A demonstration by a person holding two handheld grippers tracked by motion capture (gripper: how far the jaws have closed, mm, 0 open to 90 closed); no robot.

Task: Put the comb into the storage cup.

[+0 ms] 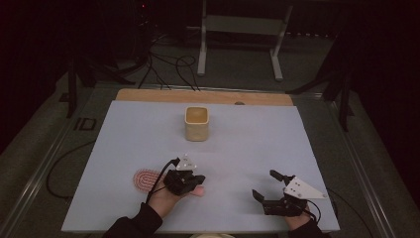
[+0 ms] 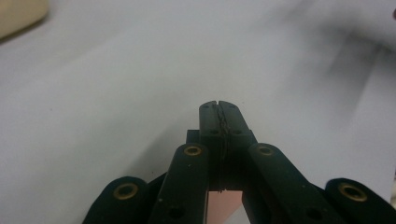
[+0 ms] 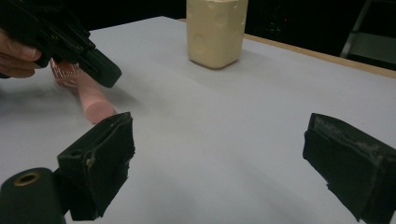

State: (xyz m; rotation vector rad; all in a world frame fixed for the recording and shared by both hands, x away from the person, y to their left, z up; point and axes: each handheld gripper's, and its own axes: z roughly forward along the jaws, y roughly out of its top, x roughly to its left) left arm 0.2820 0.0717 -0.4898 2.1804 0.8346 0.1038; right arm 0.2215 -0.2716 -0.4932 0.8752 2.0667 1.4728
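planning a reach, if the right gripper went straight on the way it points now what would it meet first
Likely nothing close: the right gripper, open, aims over bare white table sheet. The cream container stands farther along, slightly left of centre; depth is unclear. The pink brush lies off to the left.

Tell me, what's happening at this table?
A person holds a gripper in each hand over a white table. The left gripper, jaws shut, hovers just above a pink brush lying flat. The right gripper waits open nearby, holding nothing. A cream cup stands upright farther back, untouched.
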